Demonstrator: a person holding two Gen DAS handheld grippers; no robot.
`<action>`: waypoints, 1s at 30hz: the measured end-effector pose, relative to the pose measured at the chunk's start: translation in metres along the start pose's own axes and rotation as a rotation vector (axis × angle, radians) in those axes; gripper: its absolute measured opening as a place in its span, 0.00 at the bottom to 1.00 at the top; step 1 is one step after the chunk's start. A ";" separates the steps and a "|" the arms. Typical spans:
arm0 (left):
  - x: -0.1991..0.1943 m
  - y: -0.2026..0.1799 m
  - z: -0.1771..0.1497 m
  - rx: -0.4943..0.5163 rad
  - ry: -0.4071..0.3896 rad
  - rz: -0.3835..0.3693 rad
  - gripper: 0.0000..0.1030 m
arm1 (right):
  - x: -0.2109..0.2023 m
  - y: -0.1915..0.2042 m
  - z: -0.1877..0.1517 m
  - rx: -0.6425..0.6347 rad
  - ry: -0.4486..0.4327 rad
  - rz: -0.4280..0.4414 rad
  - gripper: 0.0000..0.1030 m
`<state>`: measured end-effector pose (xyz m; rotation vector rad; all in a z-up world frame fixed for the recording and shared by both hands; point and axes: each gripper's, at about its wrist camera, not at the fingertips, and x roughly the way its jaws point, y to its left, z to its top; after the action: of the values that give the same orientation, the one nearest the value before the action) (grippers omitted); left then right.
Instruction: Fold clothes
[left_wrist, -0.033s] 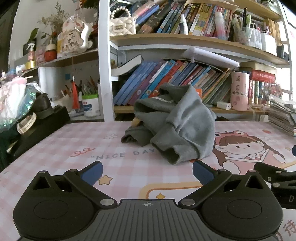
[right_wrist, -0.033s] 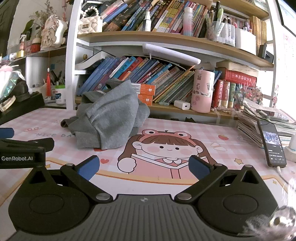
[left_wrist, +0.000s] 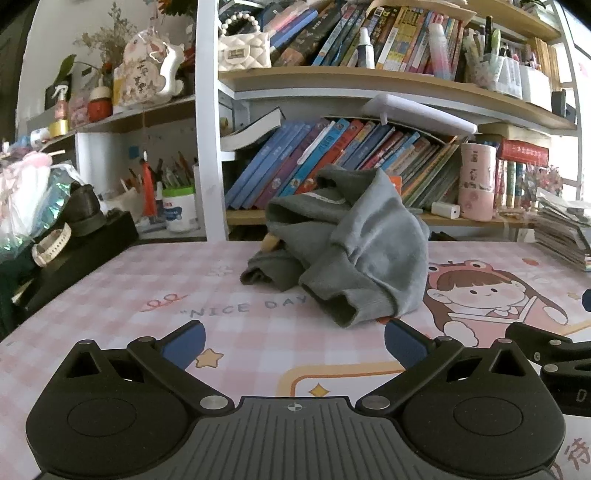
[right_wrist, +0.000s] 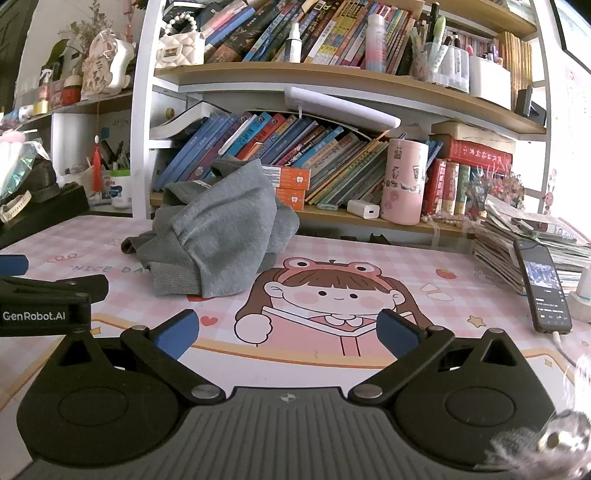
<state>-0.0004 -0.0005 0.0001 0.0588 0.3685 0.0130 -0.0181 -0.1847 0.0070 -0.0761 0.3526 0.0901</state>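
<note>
Left wrist view is showing my left gripper hovering over the near part of the mat, jaws spread wide with nothing between them; my right gripper is hanging just beside it, equally wide and empty.

Here is what I am worrying about. The garment is sitting in a tall crumpled heap, so if I am pinching into the mound I am likely catching several layers at once and dragging the whole bundle instead of one edge. Pulling it far or left could also be nudging the books on the low shelf behind it (it seems to be lying very near them). On the right, the phone and its cable are lying close to my right side, so a wide sweep could be knocking them.

The garment is grey knit, bunched up, with a ribbed cuff pointing towards me, resting mid-mat, far from both grippers.
</note>
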 end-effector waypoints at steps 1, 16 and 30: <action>-0.001 -0.001 0.000 -0.003 0.002 0.001 1.00 | 0.000 0.000 0.000 0.000 -0.001 0.000 1.00; 0.001 0.002 -0.001 -0.021 0.013 -0.009 1.00 | -0.002 0.002 0.001 -0.006 -0.007 0.001 1.00; 0.000 0.000 -0.001 -0.016 0.009 -0.007 1.00 | -0.001 0.002 0.000 -0.012 -0.007 -0.004 1.00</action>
<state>-0.0006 -0.0004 -0.0005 0.0416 0.3774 0.0091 -0.0198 -0.1825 0.0070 -0.0887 0.3453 0.0889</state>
